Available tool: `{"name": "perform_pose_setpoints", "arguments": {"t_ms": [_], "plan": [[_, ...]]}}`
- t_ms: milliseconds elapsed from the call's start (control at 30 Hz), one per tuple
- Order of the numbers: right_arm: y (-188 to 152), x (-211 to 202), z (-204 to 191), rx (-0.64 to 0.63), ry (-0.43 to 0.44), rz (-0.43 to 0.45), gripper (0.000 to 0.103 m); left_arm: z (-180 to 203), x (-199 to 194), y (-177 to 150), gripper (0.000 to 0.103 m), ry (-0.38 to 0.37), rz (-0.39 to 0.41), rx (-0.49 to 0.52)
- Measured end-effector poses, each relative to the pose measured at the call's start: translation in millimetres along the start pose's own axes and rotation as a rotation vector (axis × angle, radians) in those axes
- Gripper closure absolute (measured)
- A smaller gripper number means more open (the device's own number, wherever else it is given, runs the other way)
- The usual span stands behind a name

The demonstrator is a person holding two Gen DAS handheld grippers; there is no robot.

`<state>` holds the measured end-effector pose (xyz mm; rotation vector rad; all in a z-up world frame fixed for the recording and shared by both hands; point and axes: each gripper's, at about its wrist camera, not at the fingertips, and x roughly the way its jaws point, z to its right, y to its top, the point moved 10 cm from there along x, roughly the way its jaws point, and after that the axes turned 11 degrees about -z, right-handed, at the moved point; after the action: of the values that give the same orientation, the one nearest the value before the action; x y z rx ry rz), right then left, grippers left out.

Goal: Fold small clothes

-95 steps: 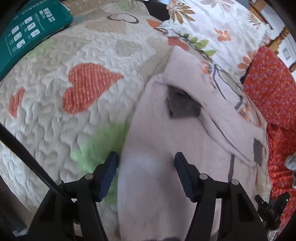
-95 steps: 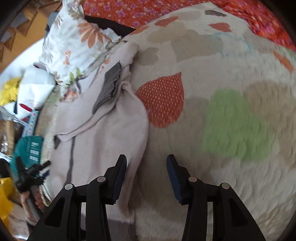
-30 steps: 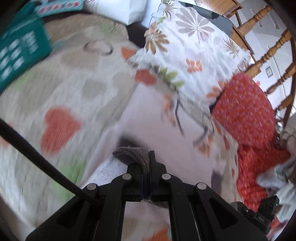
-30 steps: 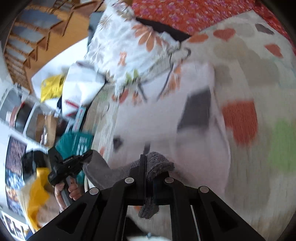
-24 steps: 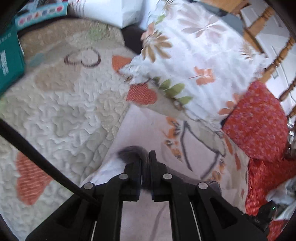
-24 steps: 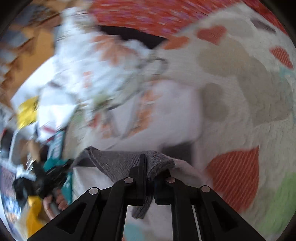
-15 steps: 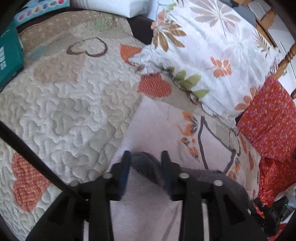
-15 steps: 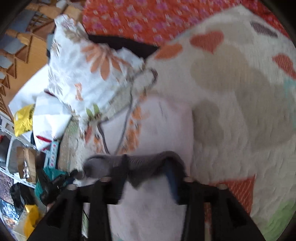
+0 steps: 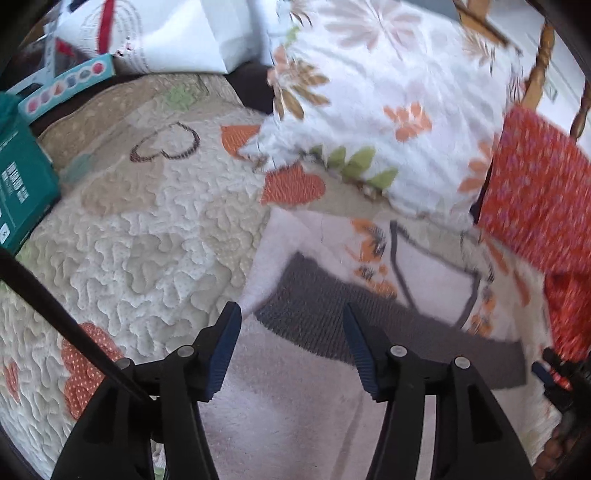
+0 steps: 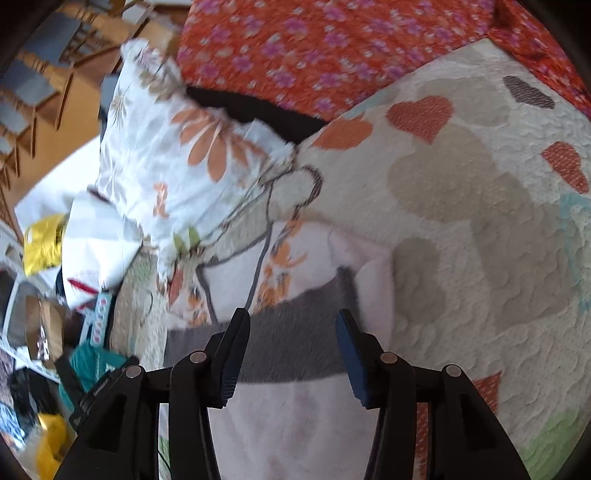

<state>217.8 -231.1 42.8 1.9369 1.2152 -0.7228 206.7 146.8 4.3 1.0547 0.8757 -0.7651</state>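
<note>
A pale pink garment (image 9: 295,417) lies folded on the heart-patterned quilt (image 9: 140,251). Its grey ribbed hem band (image 9: 369,325) lies across the upper part, over an orange print with a grey outline (image 9: 436,280). My left gripper (image 9: 291,350) is open and empty, just above the band's left end. In the right wrist view the same garment (image 10: 295,417) and grey band (image 10: 291,343) lie under my right gripper (image 10: 291,354), which is open and empty over the band's right end.
A white floral pillow (image 9: 388,103) and a red floral pillow (image 9: 535,206) lie behind the garment. A teal box (image 9: 18,192) and a white bag (image 9: 155,33) sit at the far left. The quilt (image 10: 480,229) stretches to the right of the garment.
Both grippers carried the grey hem up over the garment, laid it down, then opened and let go. The band now lies flat across the garment.
</note>
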Motion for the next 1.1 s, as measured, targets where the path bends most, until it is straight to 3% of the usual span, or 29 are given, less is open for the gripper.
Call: {"name": "perform_pose_setpoints", "arguments": {"t_ms": [167, 267, 400, 600, 733, 767, 800, 833, 1100], "plan": [[-15.9, 16.8, -3.1, -0.035, -0.023, -0.063, 0.05, -6.6, 13.3, -2.4, 0.047, -0.003, -0.054, -0.032], [-22.1, 20.3, -0.9, -0.069, -0.065, -0.083, 0.05, -14.8, 11.7, -1.0, 0.045, 0.036, -0.052, -0.023], [-25.2, 12.7, 1.9, -0.081, -0.084, -0.076, 0.049, -35.5, 14.0, -5.4, 0.042, 0.1, -0.064, -0.015], [-30.1, 1.0, 3.5, -0.102, -0.116, -0.063, 0.049, -58.8, 21.5, -29.8, 0.041, 0.091, -0.16, -0.021], [-34.2, -2.4, 3.4, -0.103, -0.13, -0.06, 0.048, -63.8, 23.4, -48.2, 0.038, 0.097, -0.205, 0.03], [-35.2, -2.7, 3.4, -0.1, -0.128, -0.061, 0.048, -62.2, 25.0, -52.0, 0.044, 0.086, -0.22, 0.042], [-36.4, -2.7, 3.2, -0.1, -0.129, -0.061, 0.048, -59.0, 26.9, -56.4, 0.078, 0.062, -0.238, 0.059], [-37.6, -2.6, 2.4, -0.102, -0.132, -0.061, 0.048, -55.1, 28.5, -61.3, 0.096, 0.042, -0.261, 0.078], [-46.6, -2.4, -7.8, -0.142, -0.154, -0.061, 0.048, -76.8, 4.5, -52.8, 0.098, 0.094, -0.186, 0.015]]}}
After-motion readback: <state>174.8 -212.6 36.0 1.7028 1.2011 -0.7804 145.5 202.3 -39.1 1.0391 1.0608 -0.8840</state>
